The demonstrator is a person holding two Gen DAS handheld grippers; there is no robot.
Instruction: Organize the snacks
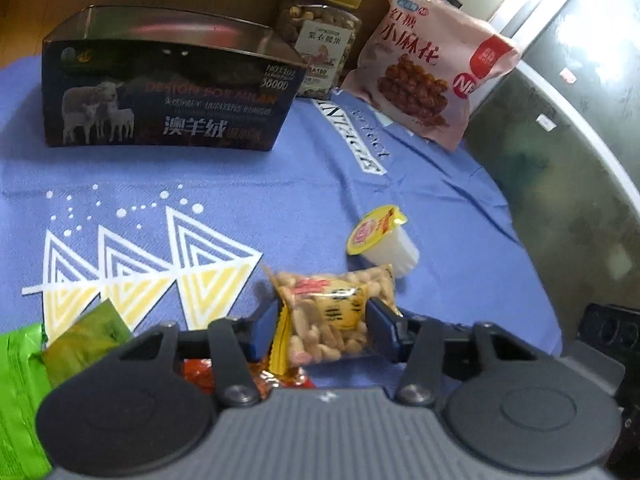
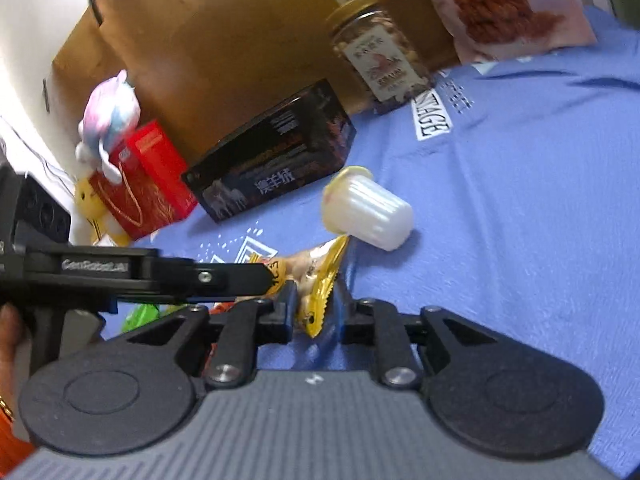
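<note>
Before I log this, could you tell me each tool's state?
Left tool: closed on the peanut packet.
Right tool: closed on the same packet's crimped end.

dark box (image 1: 168,92) – "DESIGN FOR MILAN", left gripper (image 2: 276,276) – "GenRobot.AI"

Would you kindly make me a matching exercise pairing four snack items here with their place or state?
1. peanut packet
2. jelly cup
3. nut jar
4. pink bag

A. propped upright at the back right
B. lying on its side on the cloth
C. standing behind the dark box
D. gripped between tongs

Pairs: 1-D, 2-B, 3-C, 4-A
</note>
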